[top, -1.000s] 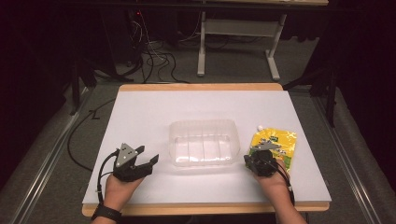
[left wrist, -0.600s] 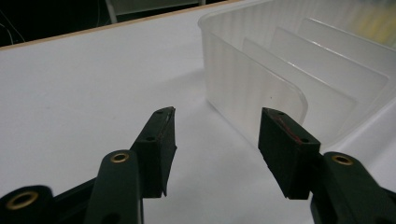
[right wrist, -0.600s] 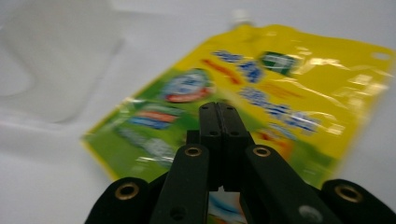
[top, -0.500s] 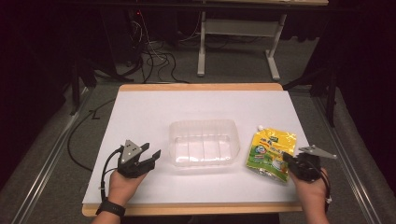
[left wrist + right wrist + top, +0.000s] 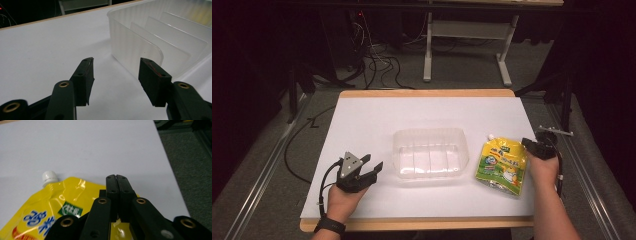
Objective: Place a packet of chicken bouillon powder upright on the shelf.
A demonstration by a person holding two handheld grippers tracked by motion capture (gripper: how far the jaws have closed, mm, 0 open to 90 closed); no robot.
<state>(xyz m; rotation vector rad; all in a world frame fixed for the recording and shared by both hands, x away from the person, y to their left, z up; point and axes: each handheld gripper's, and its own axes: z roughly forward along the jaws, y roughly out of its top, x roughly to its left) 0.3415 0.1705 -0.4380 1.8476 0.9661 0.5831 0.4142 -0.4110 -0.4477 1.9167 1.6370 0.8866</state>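
The white tabletop is the biggest thing here. In the middle of it sits a clear plastic tub with ribs along its floor and nothing in it. It looks light and a bit bendy, so I think it would slide if pushed.

Just to the right of the tub lies a yellow spout pouch, flat on its back, with its little white cap pointing to the far side. It looks soft, shiny and squishy, and likely slippery. I think the best places to take hold are the stiff neck under the cap or a flat sealed edge, not the puffy middle.

The left claw rests near the tub's left wall, its jaws wide apart with nothing between them. The right claw is pressed closed and holds nothing, sitting at the pouch's right edge.
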